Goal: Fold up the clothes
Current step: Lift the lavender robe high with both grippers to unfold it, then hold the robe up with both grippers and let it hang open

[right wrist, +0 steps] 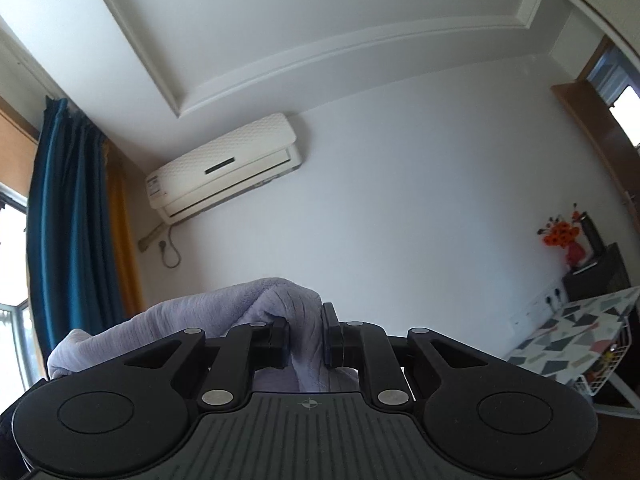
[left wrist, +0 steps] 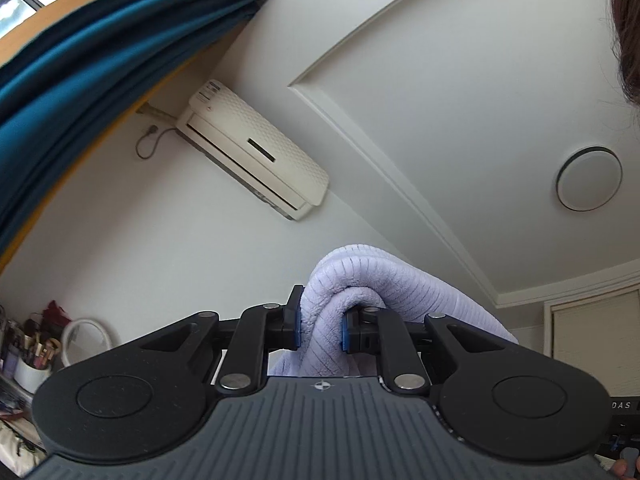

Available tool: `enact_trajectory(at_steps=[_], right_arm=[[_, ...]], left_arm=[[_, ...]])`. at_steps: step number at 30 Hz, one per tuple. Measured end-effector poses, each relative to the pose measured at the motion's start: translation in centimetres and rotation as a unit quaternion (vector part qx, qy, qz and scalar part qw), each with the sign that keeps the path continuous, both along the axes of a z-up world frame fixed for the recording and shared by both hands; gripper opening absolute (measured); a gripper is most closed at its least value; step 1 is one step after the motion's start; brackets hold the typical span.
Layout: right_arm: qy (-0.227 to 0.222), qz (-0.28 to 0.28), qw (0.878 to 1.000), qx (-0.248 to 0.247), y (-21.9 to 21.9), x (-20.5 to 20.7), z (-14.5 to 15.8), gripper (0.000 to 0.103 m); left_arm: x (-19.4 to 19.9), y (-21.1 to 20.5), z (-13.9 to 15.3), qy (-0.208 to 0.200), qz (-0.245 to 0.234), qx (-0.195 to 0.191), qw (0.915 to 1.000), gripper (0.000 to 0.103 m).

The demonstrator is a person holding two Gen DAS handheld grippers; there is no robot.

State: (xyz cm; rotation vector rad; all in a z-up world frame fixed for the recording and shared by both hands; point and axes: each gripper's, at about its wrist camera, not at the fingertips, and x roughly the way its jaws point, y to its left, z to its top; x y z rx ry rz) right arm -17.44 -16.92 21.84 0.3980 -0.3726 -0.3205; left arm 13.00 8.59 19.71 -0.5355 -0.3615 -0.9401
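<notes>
Both grippers tilted up toward ceiling | left gripper (left wrist: 320,330) fingers clamp lavender garment (left wrist: 356,280) — right gripper (right wrist: 306,342) likewise

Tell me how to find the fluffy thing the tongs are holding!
Look below the white air conditioner on the wall, down to the black left tongs. Bunched between them is the lavender garment, soft and ribbed, the only fuzzy pale-purple thing against the bare wall.
</notes>
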Motion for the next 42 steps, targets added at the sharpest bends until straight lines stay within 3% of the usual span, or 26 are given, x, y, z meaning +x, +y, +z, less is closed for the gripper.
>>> enact_trajectory(at_steps=[6, 11, 14, 18, 25, 29, 34, 42], right_arm=[[0.005, -0.055, 0.998, 0.031, -5.8, -6.7, -3.4, 0.013], [0.038, -0.1, 0.994, 0.006, -12.8, -12.1, -5.7, 0.013], [0.057, -0.101, 0.993, 0.01, -17.9, -15.0, -6.5, 0.013], [0.08, -0.095, 0.99, 0.061, -25.4, -18.4, -7.2, 0.013], [0.095, -0.112, 0.987, 0.06, -31.7, -19.6, -8.1, 0.013], [0.109, -0.133, 0.985, 0.021, -34.7, -18.1, -7.8, 0.013], [0.104, -0.124, 0.986, 0.033, -40.7, -14.6, -7.1, 0.013], [0.058, -0.08, 0.993, 0.067, -52.4, -2.3, -5.1, 0.013]], left_arm=[[-2.4, -10.3, -0.4, -0.007, -0.051, 0.011, 0.9986, 0.016], [-7.1, -21.1, -2.6, -0.026, -0.056, -0.019, 0.9979, 0.016], [-9.6, -27.2, -4.2, -0.007, -0.085, -0.018, 0.9962, 0.016], [-11.6, -33.4, -6.3, 0.027, -0.11, -0.014, 0.9935, 0.016], [-10.3, -41.6, -8.6, 0.089, -0.12, 0.026, 0.9884, 0.016], [-8.2, -45.5, -9.5, 0.104, -0.12, 0.029, 0.9869, 0.016], [-4.6, -51.3, -10.5, 0.089, -0.116, 0.021, 0.989, 0.016], [5.1, -62.1, -8.2, 0.039, -0.09, -0.001, 0.9952, 0.016]])
